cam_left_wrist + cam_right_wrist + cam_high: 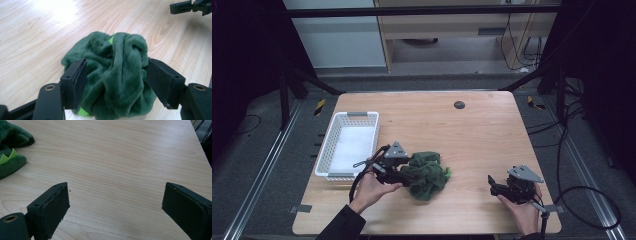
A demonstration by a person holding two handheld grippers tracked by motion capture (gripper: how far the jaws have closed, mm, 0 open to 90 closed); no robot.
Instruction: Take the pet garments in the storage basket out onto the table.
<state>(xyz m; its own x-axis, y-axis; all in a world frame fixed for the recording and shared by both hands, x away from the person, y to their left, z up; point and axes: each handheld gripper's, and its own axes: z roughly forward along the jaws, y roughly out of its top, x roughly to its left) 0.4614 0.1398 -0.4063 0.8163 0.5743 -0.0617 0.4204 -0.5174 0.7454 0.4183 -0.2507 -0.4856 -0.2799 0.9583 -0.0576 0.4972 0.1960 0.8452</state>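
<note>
step: grasping green plush cloth (115, 77) | left gripper (116, 82) half-open astride it, pads not squeezing (I should have closed lower, on more folds) | right gripper (115, 207) wide open, empty | basket (346, 116) nearby

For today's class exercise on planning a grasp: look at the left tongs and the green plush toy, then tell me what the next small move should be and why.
Probably close the left tongs on the green plush toy. Their jaws already stand on either side of the bunched plush, which lies on the table, near the white basket. The right tongs are open over bare wood.
</note>
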